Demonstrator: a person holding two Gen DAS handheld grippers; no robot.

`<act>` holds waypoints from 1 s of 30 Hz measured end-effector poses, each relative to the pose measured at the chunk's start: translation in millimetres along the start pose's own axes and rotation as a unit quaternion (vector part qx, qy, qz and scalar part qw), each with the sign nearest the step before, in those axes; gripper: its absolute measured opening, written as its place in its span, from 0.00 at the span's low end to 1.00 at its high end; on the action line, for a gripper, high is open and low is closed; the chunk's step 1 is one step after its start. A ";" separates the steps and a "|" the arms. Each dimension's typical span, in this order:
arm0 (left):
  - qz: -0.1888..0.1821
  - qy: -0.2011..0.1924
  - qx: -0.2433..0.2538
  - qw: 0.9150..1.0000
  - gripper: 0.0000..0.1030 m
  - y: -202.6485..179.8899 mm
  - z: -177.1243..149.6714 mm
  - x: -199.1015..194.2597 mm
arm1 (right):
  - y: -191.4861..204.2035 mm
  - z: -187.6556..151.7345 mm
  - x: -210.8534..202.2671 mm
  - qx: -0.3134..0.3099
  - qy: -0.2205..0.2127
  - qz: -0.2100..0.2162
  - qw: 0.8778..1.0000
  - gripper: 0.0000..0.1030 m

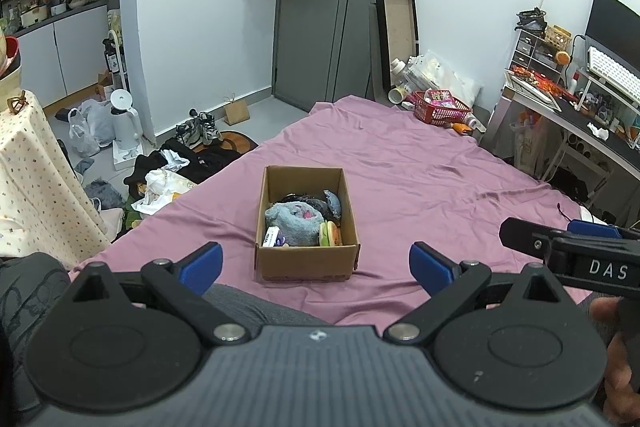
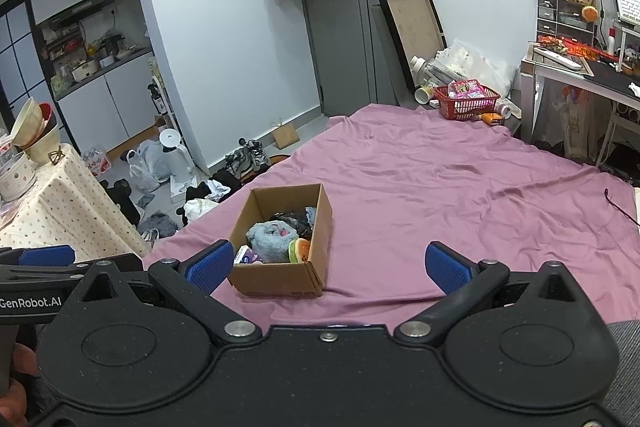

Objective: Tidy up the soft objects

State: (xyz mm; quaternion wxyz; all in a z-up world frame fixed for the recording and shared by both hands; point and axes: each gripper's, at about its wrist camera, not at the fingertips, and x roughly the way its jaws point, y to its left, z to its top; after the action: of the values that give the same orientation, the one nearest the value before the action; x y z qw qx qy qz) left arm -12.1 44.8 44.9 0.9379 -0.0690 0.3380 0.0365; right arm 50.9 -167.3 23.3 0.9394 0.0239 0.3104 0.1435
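Fingers (image 1: 202, 261) of the left gripper (image 1: 316, 267) are spread wide and empty just short of the cardboard box (image 1: 306, 269) on the purple bedsheet (image 1: 420, 179), probably because the box already holds a blue fluffy toy (image 1: 292, 221), dark cloth (image 1: 308, 201) and a burger-shaped toy (image 1: 330, 234). From the right wrist, the right gripper (image 2: 328, 265) is likewise released and empty, with the box just ahead to its left; no soft things show on the sheet around the box.

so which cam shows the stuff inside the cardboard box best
The left wrist view: it looks nearly straight into the cardboard box, so the fluffy blue plush shows well. The right wrist view sees the box at an angle, partly behind a tong finger.
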 end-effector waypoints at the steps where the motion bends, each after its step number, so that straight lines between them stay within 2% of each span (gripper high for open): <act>1: 0.000 0.000 0.000 1.000 0.96 -0.3 -0.1 0.0 | 0.0 0.3 0.1 0.000 0.000 0.000 1.000 1.00; 30: 0.003 -0.002 -0.001 1.000 0.96 2.2 0.8 -3.8 | -3.2 -1.5 1.2 -0.002 0.003 0.001 1.000 1.00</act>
State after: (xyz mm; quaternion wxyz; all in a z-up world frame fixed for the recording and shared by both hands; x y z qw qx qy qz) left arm -14.8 47.0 47.7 0.9383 -0.0684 0.3367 0.0398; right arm 51.7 -170.0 21.0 0.9384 0.0222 0.3129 0.1450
